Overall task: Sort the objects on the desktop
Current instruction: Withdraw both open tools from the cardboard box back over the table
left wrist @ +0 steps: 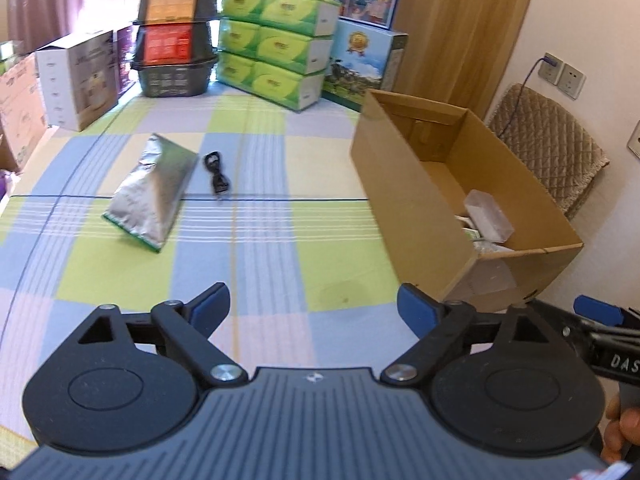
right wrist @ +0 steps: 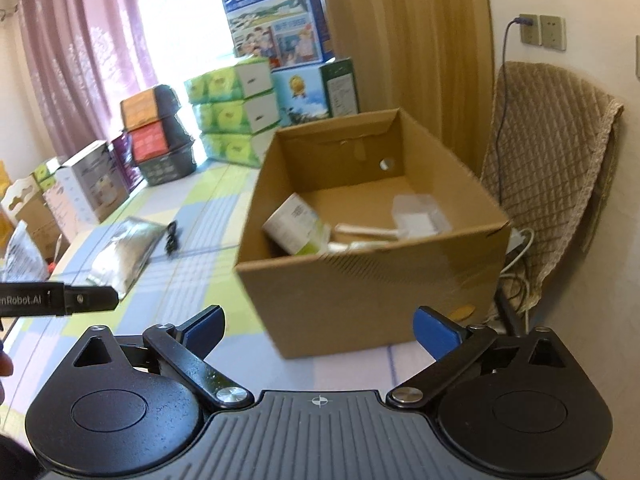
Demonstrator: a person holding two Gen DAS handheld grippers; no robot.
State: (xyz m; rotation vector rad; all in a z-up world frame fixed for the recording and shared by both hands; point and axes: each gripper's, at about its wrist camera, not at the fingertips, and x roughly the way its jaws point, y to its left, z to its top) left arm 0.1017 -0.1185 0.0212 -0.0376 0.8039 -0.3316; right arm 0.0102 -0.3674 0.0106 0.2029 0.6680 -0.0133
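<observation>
A silver foil pouch (left wrist: pixel 154 192) lies on the checked tablecloth (left wrist: pixel 260 248), with a coiled black cable (left wrist: pixel 217 176) just to its right. Both show again in the right wrist view, pouch (right wrist: pixel 124 254) and cable (right wrist: pixel 173 237). An open cardboard box (left wrist: pixel 404 200) stands at the right; inside are a clear plastic case (left wrist: pixel 489 216), a small white carton (right wrist: pixel 294 224) and white sticks (right wrist: pixel 366 232). My left gripper (left wrist: pixel 314 314) hangs open over the near cloth, holding nothing. My right gripper (right wrist: pixel 320 334) is open and empty in front of the box (right wrist: pixel 360 280).
Along the far edge stand green tissue packs (left wrist: pixel 276 52), stacked dark baskets (left wrist: pixel 176 40), a white appliance box (left wrist: pixel 78 76) and milk cartons (left wrist: pixel 364 64). A chair with a quilted cover (right wrist: pixel 548 184) sits right of the box. A hand (left wrist: pixel 624 428) shows at the lower right.
</observation>
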